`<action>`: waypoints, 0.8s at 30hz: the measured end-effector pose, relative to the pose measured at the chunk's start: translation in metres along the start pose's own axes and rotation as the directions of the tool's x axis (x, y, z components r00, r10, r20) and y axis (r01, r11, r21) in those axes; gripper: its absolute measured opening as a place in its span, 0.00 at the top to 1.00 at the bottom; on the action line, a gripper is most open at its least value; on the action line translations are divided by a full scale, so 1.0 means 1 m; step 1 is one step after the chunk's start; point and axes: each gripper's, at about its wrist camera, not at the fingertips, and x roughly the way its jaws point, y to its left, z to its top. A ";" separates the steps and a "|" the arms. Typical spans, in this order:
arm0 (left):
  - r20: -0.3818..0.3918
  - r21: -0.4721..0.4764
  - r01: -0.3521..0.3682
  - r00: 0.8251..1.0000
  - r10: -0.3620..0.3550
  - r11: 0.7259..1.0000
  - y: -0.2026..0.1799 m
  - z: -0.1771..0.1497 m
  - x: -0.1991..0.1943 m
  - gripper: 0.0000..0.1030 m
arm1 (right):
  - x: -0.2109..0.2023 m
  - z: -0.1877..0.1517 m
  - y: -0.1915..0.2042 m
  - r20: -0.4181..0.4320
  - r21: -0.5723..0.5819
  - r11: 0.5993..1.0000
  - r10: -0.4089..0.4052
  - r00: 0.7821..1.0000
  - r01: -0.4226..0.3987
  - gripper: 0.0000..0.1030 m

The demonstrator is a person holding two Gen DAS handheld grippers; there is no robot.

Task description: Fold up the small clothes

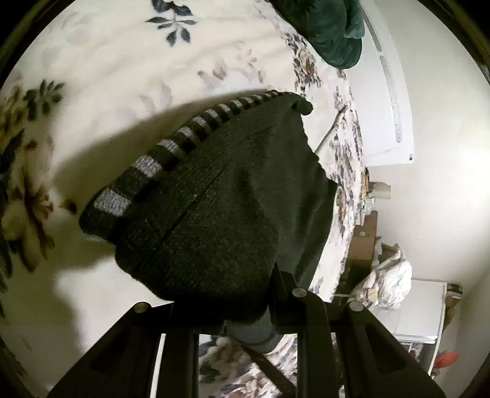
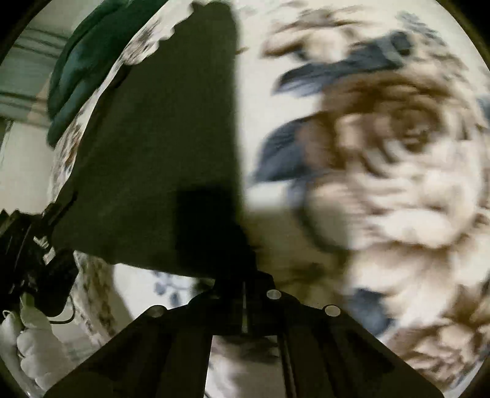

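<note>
Flowered bedding (image 1: 128, 61) is spreading under everything, with white walls beyond the bed's edge. One dark knit garment (image 1: 214, 189) with a single grey-striped band is hanging above it, and one green cloth (image 1: 330, 27) is lying at the far edge. Two grippers are showing. The left gripper (image 1: 245, 309) is pinching the garment's near edge, jaws nearly closed on the knit. The right gripper (image 2: 245, 287) is clenching another edge (image 2: 165, 153), jaws fully together on the fabric. One white-gloved hand (image 2: 33, 346) is gripping the left tool.

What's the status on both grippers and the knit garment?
Left gripper shut on dark knit garment, lifted off floral bedspread. Right gripper shut on its other edge. Green cloth beyond, clear.
</note>
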 end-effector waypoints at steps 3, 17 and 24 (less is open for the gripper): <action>-0.010 -0.015 0.003 1.000 -0.004 1.000 0.009 0.000 0.003 0.82 | -0.013 0.001 -0.034 -0.004 0.086 0.995 0.046 0.999 -0.046 1.00; -0.029 0.009 -0.019 0.999 0.019 1.000 0.011 0.000 0.003 0.82 | 0.007 0.009 0.024 -0.082 -0.201 0.978 0.047 0.996 -0.062 0.90; -0.055 0.010 -0.027 0.998 0.027 1.000 0.022 -0.002 0.010 0.82 | -0.004 0.003 0.029 -0.050 -0.272 0.960 -0.089 0.995 0.072 0.94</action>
